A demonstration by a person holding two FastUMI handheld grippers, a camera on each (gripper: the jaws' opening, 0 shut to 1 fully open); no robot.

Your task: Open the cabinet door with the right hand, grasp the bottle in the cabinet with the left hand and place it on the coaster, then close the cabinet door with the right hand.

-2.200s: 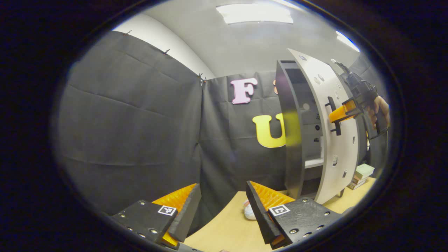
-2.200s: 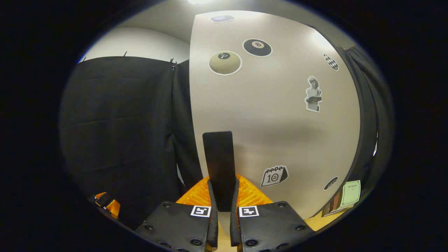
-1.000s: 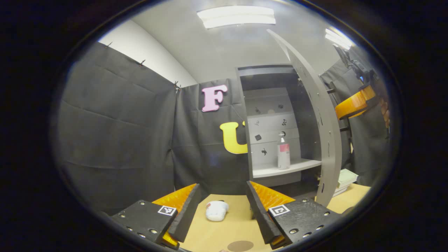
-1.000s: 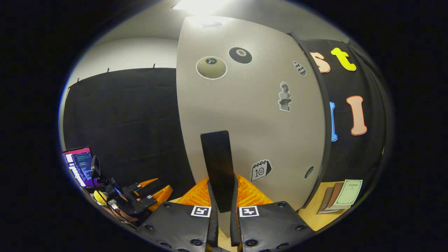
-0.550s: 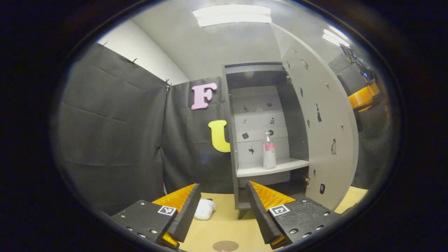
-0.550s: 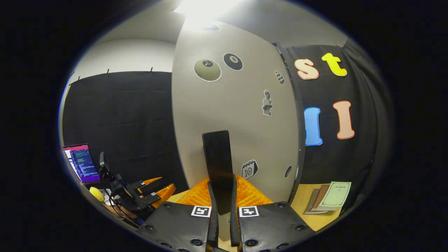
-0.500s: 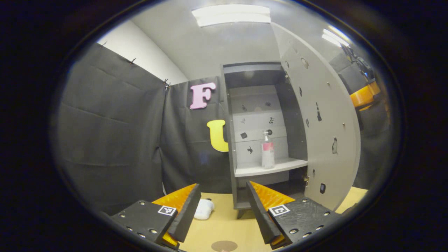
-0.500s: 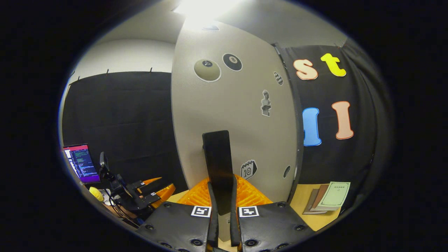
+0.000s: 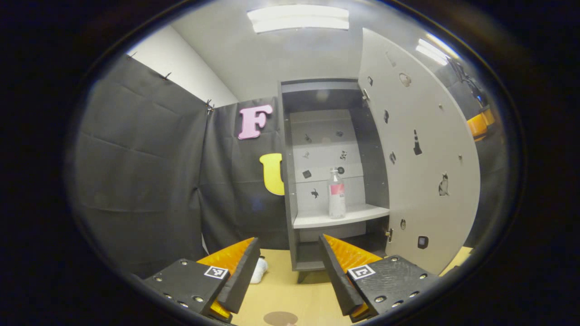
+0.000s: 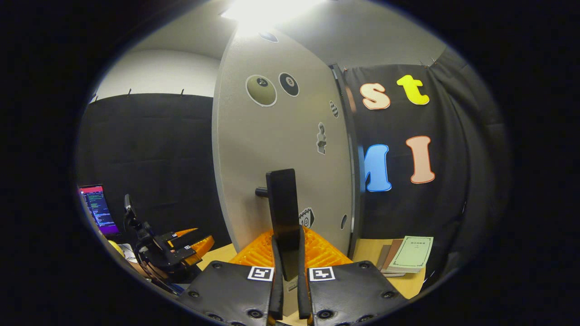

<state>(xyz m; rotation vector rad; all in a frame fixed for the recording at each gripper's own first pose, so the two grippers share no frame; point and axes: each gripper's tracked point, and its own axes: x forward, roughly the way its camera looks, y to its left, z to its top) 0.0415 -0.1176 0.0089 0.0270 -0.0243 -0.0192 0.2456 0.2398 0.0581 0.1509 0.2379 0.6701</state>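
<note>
The grey cabinet (image 9: 290, 181) stands with its door (image 9: 421, 149) swung wide to the right. A clear bottle (image 9: 335, 194) with a pink label stands upright on the white shelf (image 9: 344, 218) inside. My left gripper (image 9: 285, 276) is open and empty, low over the wooden table, well short of the cabinet. A brown round coaster (image 9: 280, 318) lies on the table just below it. In the right gripper view my right gripper (image 10: 286, 267) is shut on the door's black handle (image 10: 283, 213), on the outer face of the door (image 10: 272, 149). The left gripper (image 10: 181, 246) appears there at lower left.
A small white object (image 9: 259, 270) lies on the table left of the cabinet's foot. A stack of books (image 10: 405, 258) lies on the table to the right of the door. A lit screen (image 10: 95, 208) stands at the far left.
The door has swung from nearly shut to wide open, pulled by my right gripper on its handle. The bottle and shelf came into sight. My left gripper stayed open and turned slightly toward the cabinet.
</note>
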